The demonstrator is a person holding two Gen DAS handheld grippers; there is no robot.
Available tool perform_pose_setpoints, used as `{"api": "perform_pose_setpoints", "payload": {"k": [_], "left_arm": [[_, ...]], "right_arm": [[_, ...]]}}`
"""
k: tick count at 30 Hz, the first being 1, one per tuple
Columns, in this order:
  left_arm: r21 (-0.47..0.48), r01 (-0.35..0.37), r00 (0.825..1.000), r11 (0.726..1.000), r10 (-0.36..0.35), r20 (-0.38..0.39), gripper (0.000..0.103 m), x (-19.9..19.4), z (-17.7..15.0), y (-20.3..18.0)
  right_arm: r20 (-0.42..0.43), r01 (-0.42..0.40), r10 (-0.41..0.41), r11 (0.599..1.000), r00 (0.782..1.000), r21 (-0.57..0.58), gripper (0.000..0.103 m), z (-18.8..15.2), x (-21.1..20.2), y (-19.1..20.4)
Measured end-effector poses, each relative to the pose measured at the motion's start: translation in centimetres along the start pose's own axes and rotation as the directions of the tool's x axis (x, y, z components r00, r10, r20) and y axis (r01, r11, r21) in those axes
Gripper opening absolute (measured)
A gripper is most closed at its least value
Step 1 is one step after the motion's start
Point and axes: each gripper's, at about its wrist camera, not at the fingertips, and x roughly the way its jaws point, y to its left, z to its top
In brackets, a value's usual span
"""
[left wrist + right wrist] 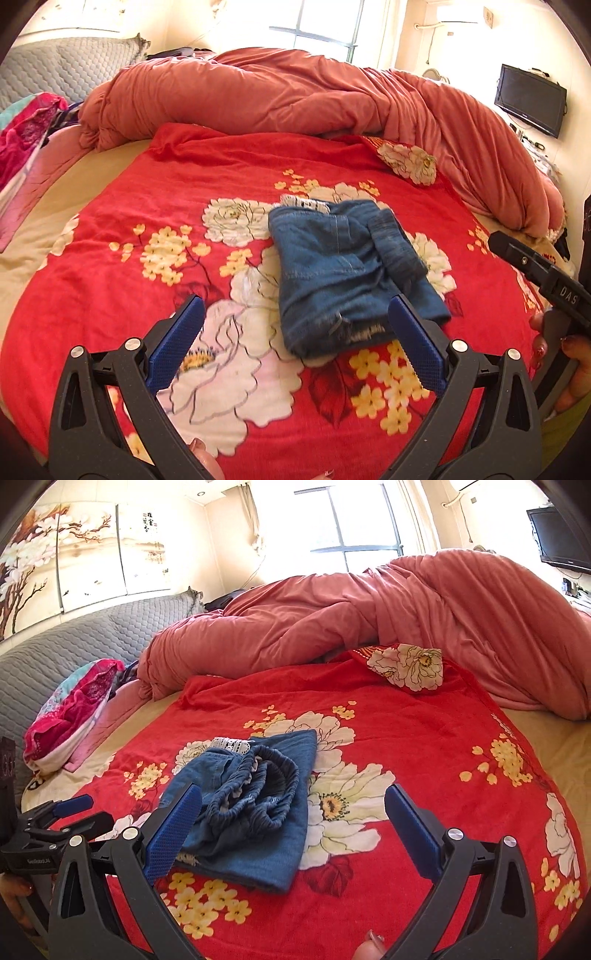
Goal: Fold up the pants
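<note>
My left gripper (295,339) and right gripper (293,830): jaws apart, empty, near pants (343,273). Risk: bunched waistband (266,790) springs open, undoing fold on blanket (110,277).

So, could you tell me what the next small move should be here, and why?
Probably bring the right gripper down onto the bunched elastic waistband to flatten it. The denim pants already lie folded on the red floral blanket, both grippers are open and empty, but the waistband still bulges on top.

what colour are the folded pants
Blue denim pants, with white lace trim; clearest in the left wrist view.
</note>
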Motion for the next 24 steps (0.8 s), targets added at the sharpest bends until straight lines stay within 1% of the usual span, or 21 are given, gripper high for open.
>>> {"api": "perform_pose_setpoints", "payload": {"k": [5, 11, 19, 24], "left_arm": [[0.001, -0.003, 1.000, 1.000, 0.003, 0.008, 0.093, -1.0, -1.0, -0.3], [0.010, -0.005, 1.000, 1.000, 0.005, 0.024, 0.093, -2.1, -2.0, -0.7], [0.028, -0.019, 0.999, 0.999, 0.019, 0.026, 0.093, -3.1, -3.5, -0.8], [0.025, -0.022, 1.000, 0.999, 0.022, 0.003, 0.093, -3.3, -4.8, -0.7]], "right_arm": [[-0.006, 0.008, -0.008, 1.000, 1.000, -0.003, 0.098, -1.1, -1.2, 0.3], [-0.001, 0.056, -0.056, 0.998, 0.998, -0.040, 0.098, -2.6, -2.5, 0.9], [-0.037, 0.056, -0.058, 0.997, 0.998, -0.053, 0.098, -4.7, -3.6, 1.3], [-0.054, 0.055, -0.058, 0.996, 0.997, -0.064, 0.098, -5.4, -4.0, 1.7]]}}
